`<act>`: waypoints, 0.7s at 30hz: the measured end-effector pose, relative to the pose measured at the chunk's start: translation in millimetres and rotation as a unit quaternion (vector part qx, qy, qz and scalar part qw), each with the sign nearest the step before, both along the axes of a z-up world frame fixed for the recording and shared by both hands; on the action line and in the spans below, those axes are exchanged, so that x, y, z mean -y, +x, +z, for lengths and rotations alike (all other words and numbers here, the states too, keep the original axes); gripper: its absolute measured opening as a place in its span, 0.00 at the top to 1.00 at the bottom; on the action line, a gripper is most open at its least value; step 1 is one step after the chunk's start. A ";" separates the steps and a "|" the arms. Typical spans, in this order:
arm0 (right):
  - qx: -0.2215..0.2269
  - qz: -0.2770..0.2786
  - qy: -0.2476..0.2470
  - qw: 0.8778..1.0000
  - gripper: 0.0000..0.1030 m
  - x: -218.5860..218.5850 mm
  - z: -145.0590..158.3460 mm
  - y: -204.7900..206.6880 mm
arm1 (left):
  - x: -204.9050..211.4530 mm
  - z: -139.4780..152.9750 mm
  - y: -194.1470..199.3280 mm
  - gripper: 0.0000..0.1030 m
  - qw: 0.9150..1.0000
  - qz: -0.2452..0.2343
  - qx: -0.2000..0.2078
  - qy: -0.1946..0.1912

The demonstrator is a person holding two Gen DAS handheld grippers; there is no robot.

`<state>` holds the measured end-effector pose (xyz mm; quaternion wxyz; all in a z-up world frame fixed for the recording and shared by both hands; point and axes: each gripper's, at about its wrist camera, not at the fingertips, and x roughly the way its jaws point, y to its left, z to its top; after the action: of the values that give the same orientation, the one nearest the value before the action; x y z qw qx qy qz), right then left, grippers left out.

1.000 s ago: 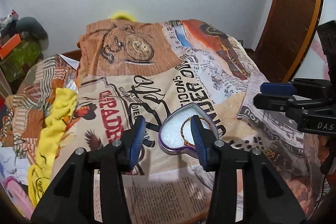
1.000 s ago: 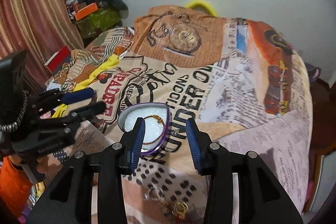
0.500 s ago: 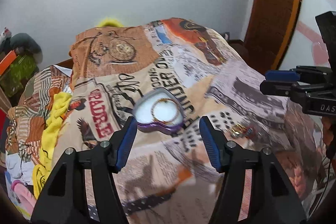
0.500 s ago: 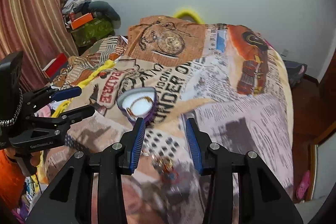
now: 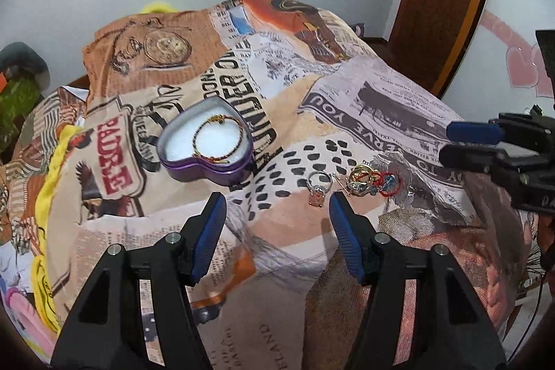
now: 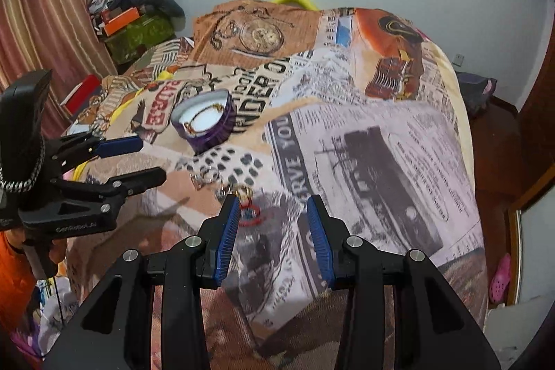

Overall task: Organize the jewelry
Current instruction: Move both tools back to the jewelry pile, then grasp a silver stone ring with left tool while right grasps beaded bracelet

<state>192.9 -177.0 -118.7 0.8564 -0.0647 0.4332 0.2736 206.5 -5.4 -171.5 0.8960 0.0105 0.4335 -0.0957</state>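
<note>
left wrist view: heart tin (image 5: 204,141) farther, rings (image 5: 360,182) newly visible.

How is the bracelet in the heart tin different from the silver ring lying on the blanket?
The bracelet is a wide, thin gold-coloured loop with dark beads; the silver ring is a far smaller band carrying a pale stone. The bracelet lies inside the purple heart tin on its white lining; the silver ring lies loose on the printed blanket, beside a pile of other jewelry. Neither is held.
</note>
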 end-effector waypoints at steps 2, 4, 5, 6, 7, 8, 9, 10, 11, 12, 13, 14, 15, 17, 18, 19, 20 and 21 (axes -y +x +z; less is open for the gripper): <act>-0.006 0.003 0.001 1.000 0.64 1.2 -4.2 -2.1 | 2.7 -4.5 2.3 0.41 1.000 -0.003 -0.005 -0.002; -0.012 0.005 -0.002 1.000 0.64 0.4 -10.7 -3.3 | 5.5 -9.1 4.6 0.41 1.000 -0.007 -0.008 -0.001; -0.013 0.006 -0.004 1.000 0.64 -0.1 -12.8 -3.5 | 6.1 -11.0 5.8 0.41 1.000 -0.010 -0.010 -0.001; -0.014 0.007 -0.007 1.000 0.64 -0.9 -15.9 -3.8 | 6.9 -13.6 7.2 0.41 1.000 -0.013 -0.012 -0.001; -0.015 0.009 -0.010 1.000 0.64 -1.7 -18.7 -4.1 | 8.4 -16.8 8.9 0.42 1.000 -0.017 -0.016 0.000; -0.016 0.010 -0.012 1.000 0.64 -2.4 -20.3 -4.7 | 9.0 -18.8 10.8 0.43 1.000 -0.019 -0.018 0.000; -0.016 0.012 -0.015 1.000 0.64 -3.6 -22.6 -5.0 | 10.1 -21.4 12.5 0.49 1.000 -0.023 -0.021 0.000; -0.016 0.014 -0.018 1.000 0.64 -4.8 -24.3 -5.4 | 11.3 -24.2 13.7 0.55 0.999 -0.028 -0.026 0.000; -0.016 0.017 -0.019 1.000 0.64 -6.2 -25.7 -5.9 | 12.7 -27.1 14.9 0.56 0.999 -0.034 -0.032 -0.001; -0.016 0.020 -0.020 0.999 0.64 -7.8 -26.9 -6.7 | 14.3 -28.7 15.2 0.56 0.999 -0.037 -0.031 0.002; -0.017 0.023 -0.021 0.999 0.64 -9.0 -28.2 -6.9 | 16.1 -29.1 15.3 0.58 0.999 -0.043 -0.028 0.005; -0.016 0.026 -0.023 0.999 0.64 -11.0 -29.6 -6.3 | 17.3 -29.0 15.9 0.59 0.998 -0.048 -0.027 0.006; -0.015 0.028 -0.027 0.999 0.64 -12.1 -30.7 -6.3 | 18.7 -28.7 16.8 0.61 0.998 -0.054 -0.026 0.007; -0.014 0.033 -0.033 0.999 0.64 -15.6 -33.1 -5.7 | 20.4 -28.5 18.8 0.64 0.998 -0.062 -0.025 0.010; -0.014 0.035 -0.034 0.999 0.64 -17.1 -34.8 -5.4 | 21.6 -28.7 19.6 0.66 0.997 -0.066 -0.024 0.012; -0.016 0.037 -0.034 0.999 0.64 -18.1 -36.4 -4.5 | 22.1 -29.0 20.0 0.67 0.997 -0.069 -0.023 0.014; -0.016 0.039 -0.035 0.998 0.64 -18.6 -38.0 -4.1 | 23.2 -29.1 20.4 0.68 0.997 -0.073 -0.022 0.016; -0.015 0.040 -0.035 0.998 0.64 -19.4 -38.9 -3.8 | 24.3 -29.4 21.3 0.69 0.997 -0.076 -0.021 0.018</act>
<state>189.2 -157.6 -157.6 0.8355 -0.1078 0.4522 0.2931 227.8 -29.7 -200.9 0.8766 0.0574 0.4516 -0.1557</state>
